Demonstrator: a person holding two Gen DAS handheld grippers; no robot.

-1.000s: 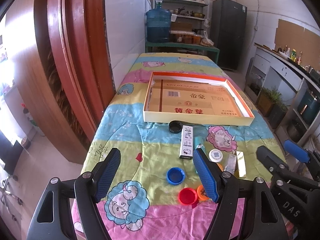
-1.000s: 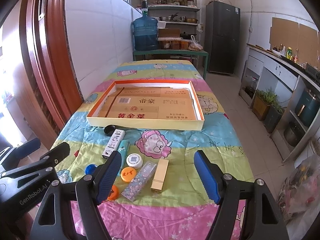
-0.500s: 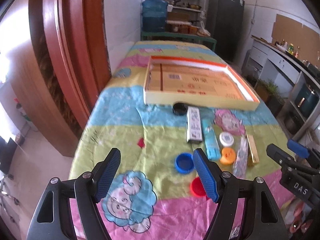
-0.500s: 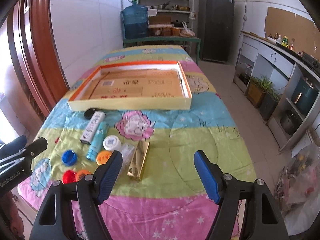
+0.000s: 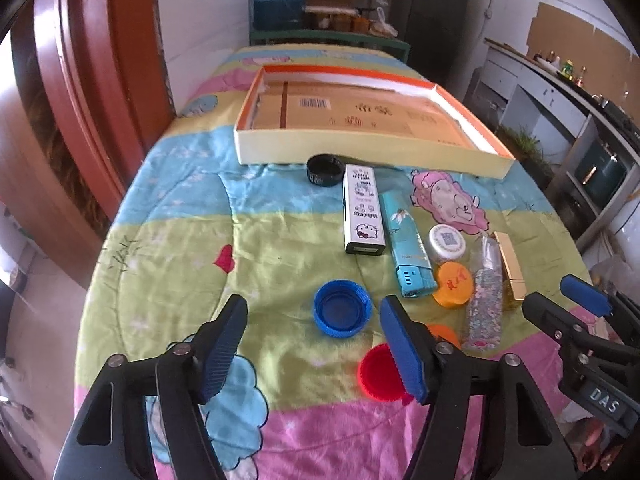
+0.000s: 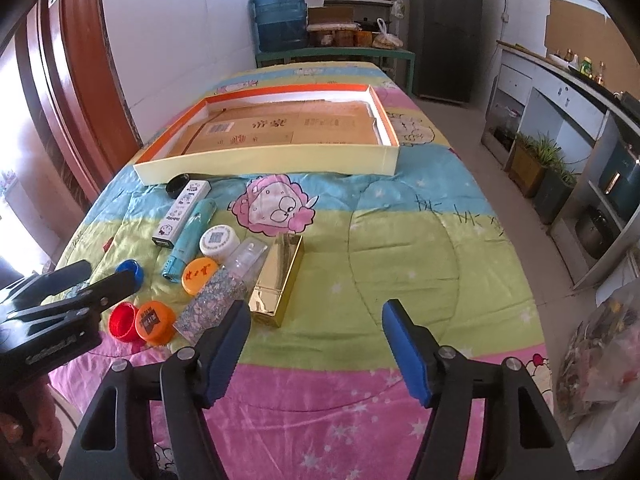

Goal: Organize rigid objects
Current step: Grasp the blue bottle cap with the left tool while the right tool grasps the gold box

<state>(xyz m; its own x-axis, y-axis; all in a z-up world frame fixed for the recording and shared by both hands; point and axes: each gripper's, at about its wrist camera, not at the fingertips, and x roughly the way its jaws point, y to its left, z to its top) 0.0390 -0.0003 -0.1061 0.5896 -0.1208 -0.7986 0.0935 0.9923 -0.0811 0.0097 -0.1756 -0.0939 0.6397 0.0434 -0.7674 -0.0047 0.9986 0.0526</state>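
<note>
Small objects lie on the quilt in front of a shallow orange-rimmed box (image 5: 372, 146) (image 6: 264, 164). They include a blue cap (image 5: 342, 314), a red cap (image 5: 380, 372), an orange cap (image 5: 453, 283), a white carton (image 5: 363, 208), a teal lighter (image 5: 406, 250), a white jar (image 5: 447, 242), a glitter bottle (image 5: 485, 304), a gold box (image 6: 278, 280) and a black cap (image 5: 325, 170). My left gripper (image 5: 312, 352) is open and empty, hovering just short of the blue cap. My right gripper (image 6: 316, 352) is open and empty, near the gold box.
The colourful quilt (image 6: 400, 248) covers a long table. A wooden door frame (image 5: 100, 80) stands at the left. A water jug (image 6: 280, 18), shelves and a dark fridge (image 6: 444, 28) stand at the far end. Counters and plants (image 6: 540, 156) line the right side.
Both grippers have tilted down and moved closer to the objects, which now sit larger and nearer. No object has moved. Both stay open.
</note>
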